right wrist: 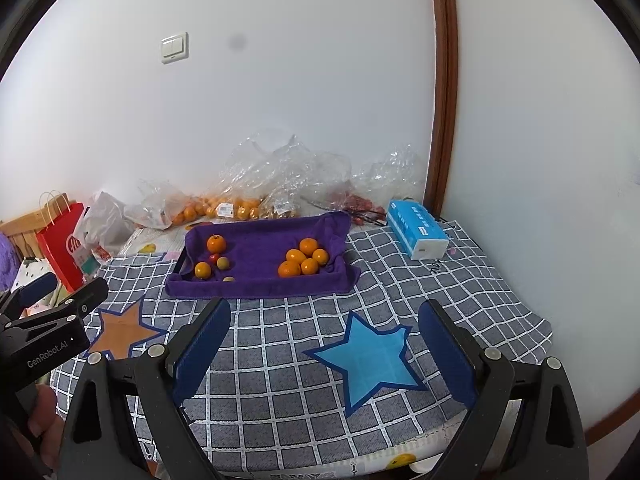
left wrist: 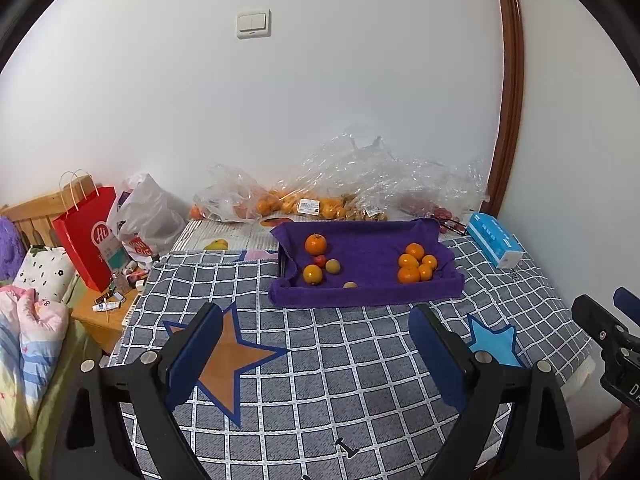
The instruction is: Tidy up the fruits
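Five oranges (left wrist: pixel 416 264) cluster right in the purple-towelled tray (left wrist: pixel 368 296); mixed fruits (left wrist: pixel 320 261) left.

purple towel (left wrist: pixel 372 292), orange fruit (left wrist: pixel 416 266), grey white-checked cloth (left wrist: pixel 340 360) with orange and blue stars, red bag (left wrist: pixel 86 236).

red paper bag (left wrist: pixel 86 236) left, blue tissue pack (left wrist: pixel 496 244) right.

The bench (right wrist: pixel 280 384) wears a grey checked cloth (right wrist: pixel 460 280) with an orange star (right wrist: pixel 120 332) and a blue star (right wrist: pixel 372 360) — on it sit a purple towel-lined tray (right wrist: pixel 260 284), a blue tissue pack (right wrist: pixel 418 230), and, along the wall, clear plastic bags (right wrist: pixel 280 168) of fruit.
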Tool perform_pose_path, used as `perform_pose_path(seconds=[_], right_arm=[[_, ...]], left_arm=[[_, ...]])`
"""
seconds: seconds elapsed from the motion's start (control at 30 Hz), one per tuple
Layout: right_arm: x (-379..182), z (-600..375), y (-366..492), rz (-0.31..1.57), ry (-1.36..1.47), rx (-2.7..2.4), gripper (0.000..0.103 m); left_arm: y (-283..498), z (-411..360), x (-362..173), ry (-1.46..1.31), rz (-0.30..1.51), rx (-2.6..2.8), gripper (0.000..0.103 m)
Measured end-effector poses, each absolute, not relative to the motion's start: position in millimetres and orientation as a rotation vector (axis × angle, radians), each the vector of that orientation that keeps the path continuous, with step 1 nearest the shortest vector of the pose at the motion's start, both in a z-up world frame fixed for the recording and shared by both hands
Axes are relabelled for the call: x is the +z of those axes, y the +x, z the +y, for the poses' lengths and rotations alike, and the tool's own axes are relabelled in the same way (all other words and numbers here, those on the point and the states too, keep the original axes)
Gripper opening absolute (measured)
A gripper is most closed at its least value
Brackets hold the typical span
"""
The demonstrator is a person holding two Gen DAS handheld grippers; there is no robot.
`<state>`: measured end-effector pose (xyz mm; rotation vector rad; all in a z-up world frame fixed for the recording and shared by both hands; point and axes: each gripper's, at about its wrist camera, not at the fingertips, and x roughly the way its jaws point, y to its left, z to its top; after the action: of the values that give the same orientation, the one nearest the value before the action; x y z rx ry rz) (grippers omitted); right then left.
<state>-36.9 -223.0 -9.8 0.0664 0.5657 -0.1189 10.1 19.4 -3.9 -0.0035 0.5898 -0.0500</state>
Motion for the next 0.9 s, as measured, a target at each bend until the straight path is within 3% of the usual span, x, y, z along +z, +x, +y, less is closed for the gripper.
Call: perform_pose_path(seconds=[0.9], right_arm=[[-11.7,-221.3,-35.8,0.57,0.066,-0.132,0.094]], left_arm=[[9.2,21.7,-3.0,-0.014,0.587,-0.051,0.095]])
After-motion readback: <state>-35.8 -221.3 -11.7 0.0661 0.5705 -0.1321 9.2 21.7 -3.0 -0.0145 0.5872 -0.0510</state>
